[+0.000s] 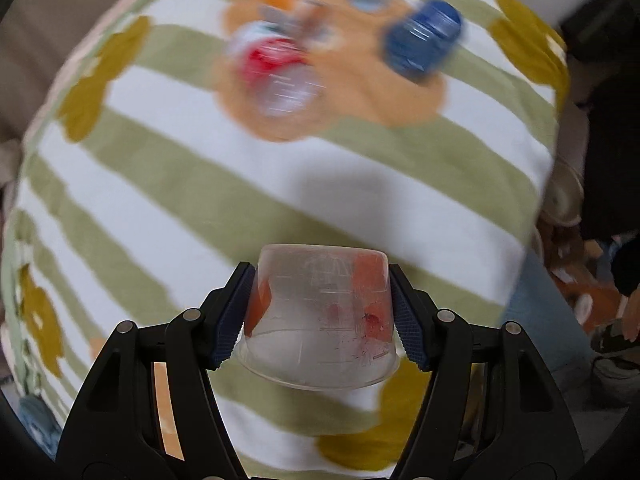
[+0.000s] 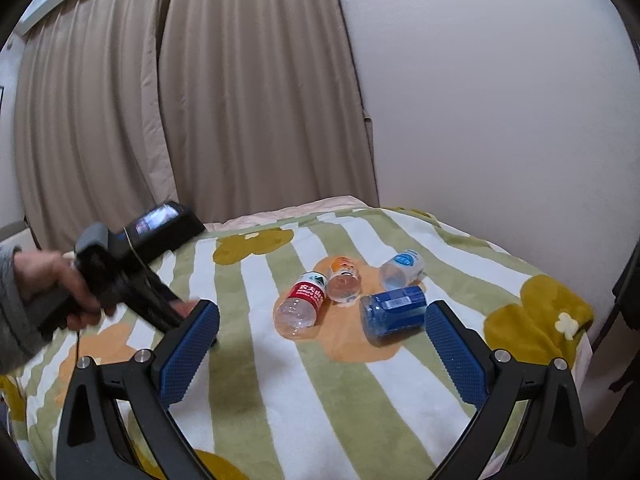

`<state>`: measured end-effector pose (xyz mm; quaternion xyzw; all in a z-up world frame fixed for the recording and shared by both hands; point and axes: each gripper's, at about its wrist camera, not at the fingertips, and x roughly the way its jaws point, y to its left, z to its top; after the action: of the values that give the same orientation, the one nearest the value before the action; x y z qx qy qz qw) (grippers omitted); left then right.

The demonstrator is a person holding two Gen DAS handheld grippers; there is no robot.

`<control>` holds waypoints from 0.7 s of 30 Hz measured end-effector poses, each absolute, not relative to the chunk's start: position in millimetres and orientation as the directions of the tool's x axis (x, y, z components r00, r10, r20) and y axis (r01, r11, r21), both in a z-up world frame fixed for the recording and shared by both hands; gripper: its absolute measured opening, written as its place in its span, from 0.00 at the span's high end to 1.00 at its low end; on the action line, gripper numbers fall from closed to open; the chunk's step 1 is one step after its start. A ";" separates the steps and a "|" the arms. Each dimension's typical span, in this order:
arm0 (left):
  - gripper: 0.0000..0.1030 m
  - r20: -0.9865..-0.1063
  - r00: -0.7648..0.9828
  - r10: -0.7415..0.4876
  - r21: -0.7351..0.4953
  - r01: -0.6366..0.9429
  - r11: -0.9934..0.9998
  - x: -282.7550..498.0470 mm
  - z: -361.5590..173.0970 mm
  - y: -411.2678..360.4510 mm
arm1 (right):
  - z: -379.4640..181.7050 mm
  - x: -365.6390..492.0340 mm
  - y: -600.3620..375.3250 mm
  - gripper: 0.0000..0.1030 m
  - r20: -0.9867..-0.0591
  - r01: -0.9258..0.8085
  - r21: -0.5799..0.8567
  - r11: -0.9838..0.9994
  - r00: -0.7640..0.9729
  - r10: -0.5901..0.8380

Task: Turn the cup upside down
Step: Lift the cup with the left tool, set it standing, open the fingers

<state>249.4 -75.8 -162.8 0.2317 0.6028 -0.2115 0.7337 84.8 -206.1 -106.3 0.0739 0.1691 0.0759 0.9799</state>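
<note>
My left gripper [image 1: 322,312] is shut on a clear plastic cup [image 1: 320,316] with orange-red print. The cup is held above the striped blanket [image 1: 200,168] with its wide rim toward the camera and its base pointing away. In the right wrist view the left gripper's body [image 2: 120,272] and the hand holding it show at the left; the cup is hidden behind my right gripper's left finger. My right gripper [image 2: 322,356] is open and empty above the blanket [image 2: 280,400].
Several cups lie on their sides on the blanket: a red-labelled one [image 2: 300,300], an orange one [image 2: 343,278], a white-blue one [image 2: 402,268] and a blue one [image 2: 394,312]. Beige curtains [image 2: 180,100] and a white wall [image 2: 480,100] stand behind the bed.
</note>
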 end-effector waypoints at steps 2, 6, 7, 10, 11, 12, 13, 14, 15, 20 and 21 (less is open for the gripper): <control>0.39 -0.988 0.152 -0.013 0.080 0.595 0.799 242.8 -181.0 -88.5 | -106.9 80.9 -212.5 0.00 -0.322 -0.120 0.190 0.975 0.930 0.177; 0.39 -0.993 0.119 -0.008 0.062 0.573 0.817 234.8 -208.4 -100.9 | -107.0 73.6 -222.5 0.00 -0.326 -0.109 0.200 0.974 0.930 0.171; 0.39 -0.993 0.119 -0.014 0.056 0.562 0.825 234.7 -211.5 -101.8 | -106.5 72.1 -224.4 0.00 -0.327 -0.109 0.201 0.974 0.930 0.171; 0.39 -0.993 0.116 -0.032 0.034 0.530 0.847 238.0 -217.3 -99.5 | -105.4 69.1 -228.6 0.00 -0.331 -0.108 0.199 0.974 0.928 0.170; 0.38 -0.992 0.118 -0.039 0.028 0.521 0.853 238.2 -218.0 -98.4 | -105.1 68.2 -229.6 0.00 -0.332 -0.108 0.198 0.974 0.928 0.170; 0.38 -0.992 0.120 -0.044 0.024 0.516 0.856 238.3 -218.0 -96.6 | -104.9 67.3 -230.6 0.00 -0.333 -0.109 0.197 0.974 0.927 0.171; 0.37 -0.991 0.127 -0.045 0.027 0.512 0.859 238.5 -218.4 -95.9 | -104.2 66.4 -231.6 0.00 -0.333 -0.108 0.196 0.975 0.927 0.170; 0.37 -0.990 0.137 -0.038 0.038 0.510 0.860 238.6 -218.7 -95.6 | -104.2 64.9 -232.9 0.00 -0.332 -0.107 0.195 0.975 0.928 0.168; 0.34 -0.988 0.148 -0.032 0.048 0.508 0.860 237.4 -218.0 -95.1 | -104.1 62.9 -234.2 0.00 -0.331 -0.106 0.197 0.975 0.929 0.168; 0.08 -0.974 0.227 -0.030 0.091 0.505 0.858 232.2 -204.2 -95.6 | -104.6 61.4 -234.6 0.00 -0.330 -0.108 0.198 0.974 0.928 0.170; 0.08 -0.970 0.239 -0.032 0.097 0.508 0.856 231.0 -200.0 -95.4 | -103.8 60.1 -234.7 0.00 -0.329 -0.110 0.197 0.974 0.929 0.171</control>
<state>231.0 -95.4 -200.0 0.2016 0.5907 -0.1773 0.7609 60.1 -234.7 -103.8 0.0879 0.1748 0.0718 0.9780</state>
